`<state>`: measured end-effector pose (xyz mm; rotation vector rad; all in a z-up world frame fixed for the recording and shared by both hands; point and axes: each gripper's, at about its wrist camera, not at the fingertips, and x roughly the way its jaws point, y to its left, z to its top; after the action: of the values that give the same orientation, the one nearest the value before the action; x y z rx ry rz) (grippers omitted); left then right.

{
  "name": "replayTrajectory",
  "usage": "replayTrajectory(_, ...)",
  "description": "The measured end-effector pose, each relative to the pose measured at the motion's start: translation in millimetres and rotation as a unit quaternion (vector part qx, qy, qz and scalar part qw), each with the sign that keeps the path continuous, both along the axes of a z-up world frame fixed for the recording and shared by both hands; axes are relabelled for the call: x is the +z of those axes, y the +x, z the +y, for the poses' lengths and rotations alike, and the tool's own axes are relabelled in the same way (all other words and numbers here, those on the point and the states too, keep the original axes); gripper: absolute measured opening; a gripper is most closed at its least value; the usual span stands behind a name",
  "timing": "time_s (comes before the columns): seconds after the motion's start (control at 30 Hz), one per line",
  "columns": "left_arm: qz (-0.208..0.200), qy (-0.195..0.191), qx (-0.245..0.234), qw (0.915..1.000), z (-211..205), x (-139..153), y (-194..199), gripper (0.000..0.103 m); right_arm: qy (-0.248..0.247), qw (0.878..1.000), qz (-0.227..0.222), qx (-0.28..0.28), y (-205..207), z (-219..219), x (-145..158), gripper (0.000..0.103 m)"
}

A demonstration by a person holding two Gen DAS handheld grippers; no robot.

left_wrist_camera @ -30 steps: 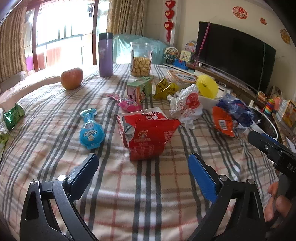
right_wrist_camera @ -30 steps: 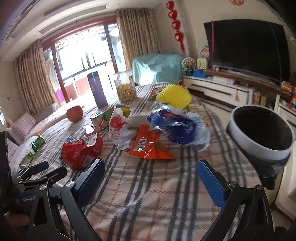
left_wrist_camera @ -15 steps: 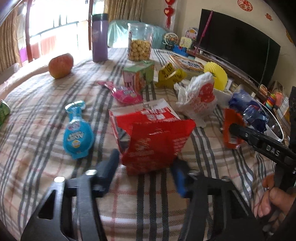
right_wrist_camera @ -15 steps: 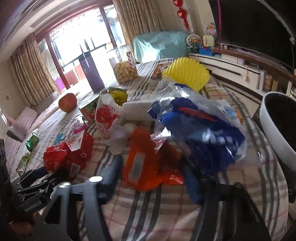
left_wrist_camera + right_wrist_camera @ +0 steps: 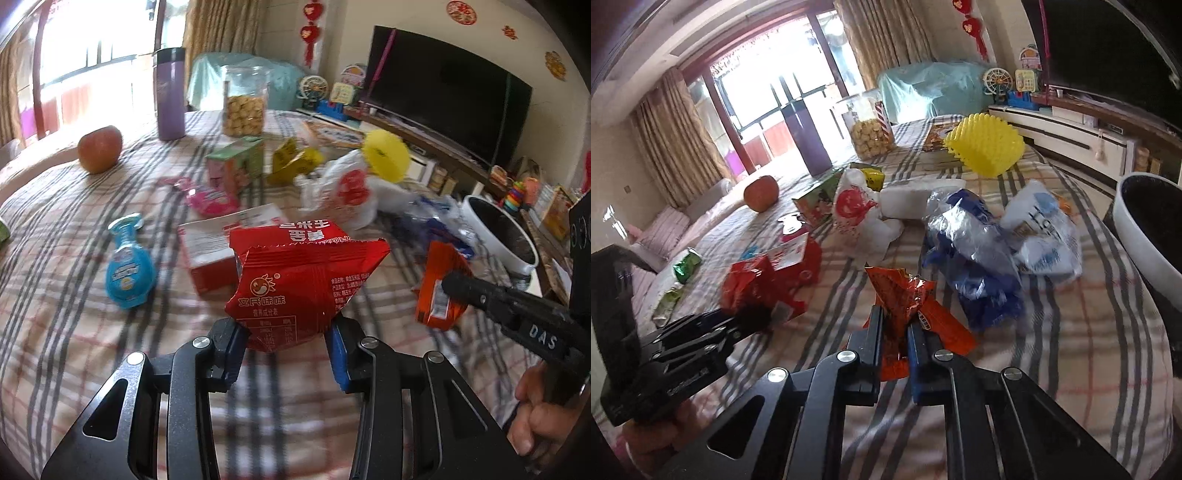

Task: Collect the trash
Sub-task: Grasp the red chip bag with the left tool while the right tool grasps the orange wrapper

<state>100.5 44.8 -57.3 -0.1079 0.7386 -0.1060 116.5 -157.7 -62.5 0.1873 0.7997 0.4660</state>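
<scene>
Checked cloth carries litter; your left gripper (image 5: 286, 341) is closing on the crinkled red foil snack bag (image 5: 303, 284), your right gripper (image 5: 895, 341) clamps the orange wrapper (image 5: 905, 306); the white-rimmed bin (image 5: 1145, 236) sits far right, nearer your right hand.

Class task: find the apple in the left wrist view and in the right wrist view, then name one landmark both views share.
Left wrist view: the apple lies upper left on the checked cloth, left of the purple bottle.
Right wrist view: the apple lies left of centre, below and left of the same bottle.
Shared landmark: the purple bottle.
</scene>
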Motion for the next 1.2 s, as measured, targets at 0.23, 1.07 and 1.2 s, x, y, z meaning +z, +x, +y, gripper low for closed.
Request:
replayTrajectory(0.23, -0.013, -0.001, -0.043, 0.999, -34, 12, -5, 0.037, 0.019, 1.0, -0.009, -0.019, -24, -29, 12, 0.01)
replayTrajectory(1.07, -0.002, -0.017, -0.204, 0.9788, -172, 26, 14, 0.037, 0.023, 0.985, -0.03, -0.167, -33, -166, 26, 0.011)
replayTrajectory(1.2, 0.0, -0.013, -0.216, 0.9764, -189, 27, 25, 0.037, 0.021, 0.982, -0.031, -0.186, -29, -184, 27, 0.01)
